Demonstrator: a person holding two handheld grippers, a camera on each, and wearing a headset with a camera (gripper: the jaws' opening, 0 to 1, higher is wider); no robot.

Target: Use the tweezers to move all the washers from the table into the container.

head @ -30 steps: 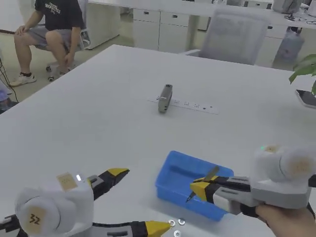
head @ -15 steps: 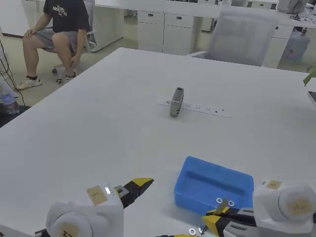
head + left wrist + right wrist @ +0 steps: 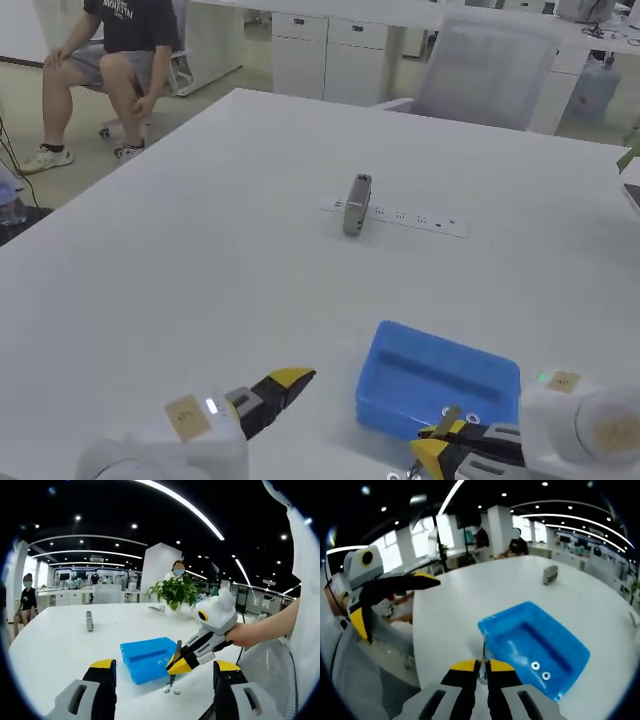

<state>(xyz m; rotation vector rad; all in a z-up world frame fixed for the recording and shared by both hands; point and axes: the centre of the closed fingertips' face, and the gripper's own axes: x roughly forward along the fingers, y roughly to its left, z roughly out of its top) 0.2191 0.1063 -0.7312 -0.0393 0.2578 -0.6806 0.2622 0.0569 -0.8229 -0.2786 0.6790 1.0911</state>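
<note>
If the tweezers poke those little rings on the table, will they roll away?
Probably not: the washers lie flat on the table, so they'd likely slide rather than roll. They look small and thin, so probably light, and may slip from the narrow tweezers.

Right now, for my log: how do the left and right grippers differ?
The left gripper has jaws wide apart, empty; the right gripper is shut on the tweezers. The left gripper faces the blue container; the right gripper points its tweezers down near two washers on the table. Both have yellow tips.
</note>
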